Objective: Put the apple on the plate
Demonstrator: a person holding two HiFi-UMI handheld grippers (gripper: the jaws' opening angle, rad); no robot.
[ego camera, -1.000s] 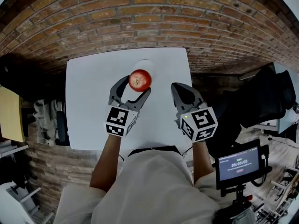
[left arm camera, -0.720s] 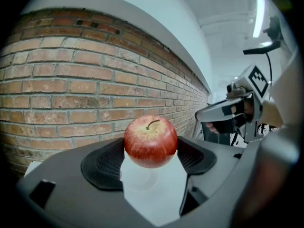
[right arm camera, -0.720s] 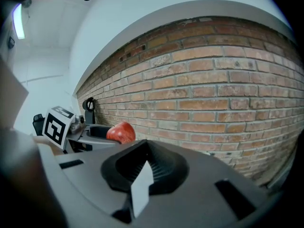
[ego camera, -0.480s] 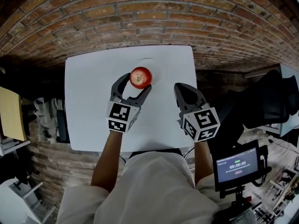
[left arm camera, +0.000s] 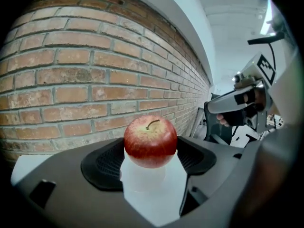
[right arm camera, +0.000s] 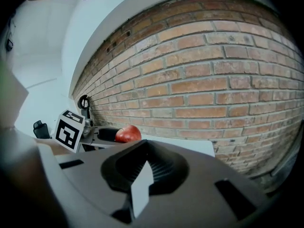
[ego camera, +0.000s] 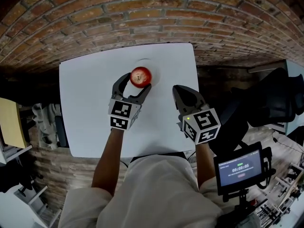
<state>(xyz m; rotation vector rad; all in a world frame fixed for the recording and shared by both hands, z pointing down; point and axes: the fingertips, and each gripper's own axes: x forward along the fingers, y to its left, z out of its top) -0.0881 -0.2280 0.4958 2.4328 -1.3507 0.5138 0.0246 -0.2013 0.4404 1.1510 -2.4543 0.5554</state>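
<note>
L gripper [ego camera: 138, 81] is clamped on the apple [ego camera: 140, 76]. In the left gripper view the red fruit [left arm camera: 150, 141] sits stem-up btwn the two black pads, touching both, w/ white surface showing below it. The apple is over the near part of the plate [ego camera: 153, 66], a pale white disc that hardly shows against the white table [ego camera: 85, 103]. Can't tell if the fruit rests on the plate or is held just above it. Plate and apple are by the table's far edge, approx. mid-way along it, where the table meets the brick wall [ego camera: 142, 13]. R gripper [ego camera: 177, 90] is over the table's right part, near the right edge and well apart from the apple. Its jaws are closed nearly together on nothing, w/ only a thin white sliver btwn the pads in the right gripper view [right arm camera: 144, 164]. That view also looks across at the apple [right arm camera: 127, 134] and the L gripper's marker cube [right arm camera: 69, 129] in front of the brick. Off the table's near right corner a small lit screen [ego camera: 240, 167] stands on a stand, w/ a black chair [ego camera: 275, 99] beyond the right edge.
</note>
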